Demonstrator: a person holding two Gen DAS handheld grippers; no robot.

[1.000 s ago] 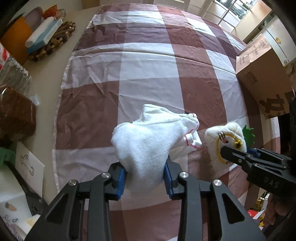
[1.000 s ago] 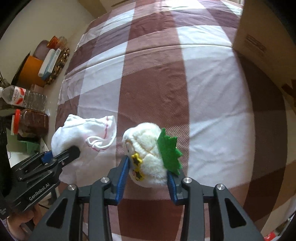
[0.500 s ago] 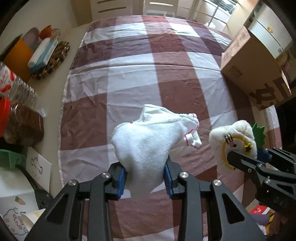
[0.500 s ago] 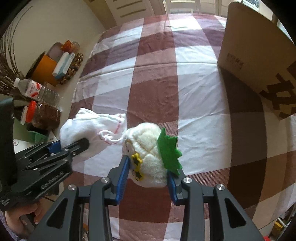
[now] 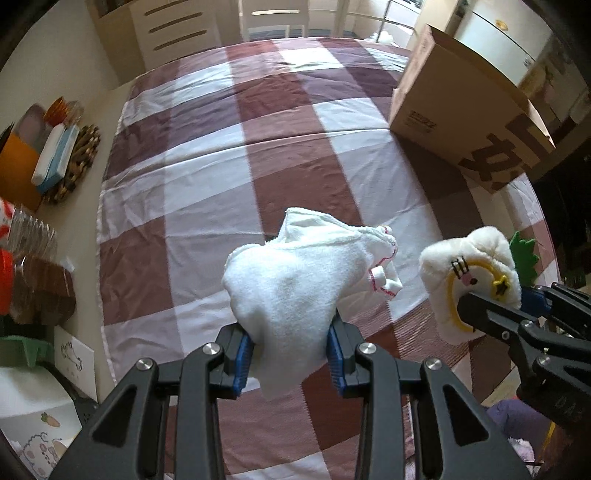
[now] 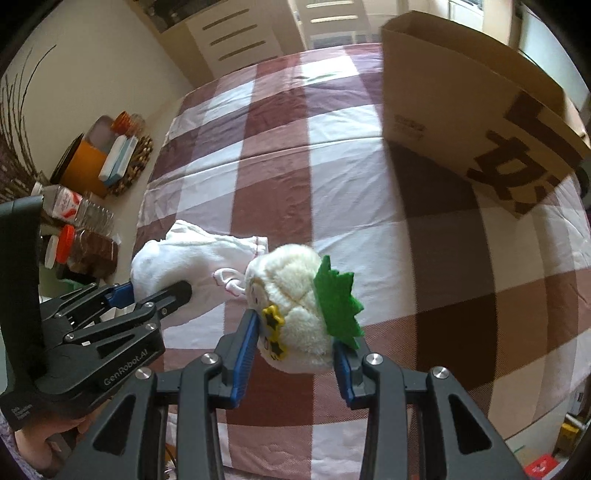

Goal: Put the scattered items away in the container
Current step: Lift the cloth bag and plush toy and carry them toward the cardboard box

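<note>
My left gripper (image 5: 291, 352) is shut on a white towel (image 5: 303, 277) and holds it above the checked tablecloth (image 5: 258, 155). My right gripper (image 6: 295, 356) is shut on a white plush toy (image 6: 295, 306) with a green felt leaf (image 6: 338, 302), also lifted off the cloth. The toy (image 5: 469, 273) shows at the right in the left wrist view, the towel (image 6: 184, 258) at the left in the right wrist view. A brown cardboard box (image 5: 465, 110) stands at the far right of the table, also in the right wrist view (image 6: 472, 107). Its opening is not visible.
At the table's left edge stand a woven mat with a blue and white case (image 5: 59, 158), an orange box (image 5: 14, 166), a water bottle (image 5: 26, 229) and a red-lidded jar (image 5: 33, 288). White drawers (image 5: 166, 33) stand beyond the table.
Both grippers have risen and drawn back from the cloth with the towel and the plush toy held. More of the table and the cardboard box has come into view.
</note>
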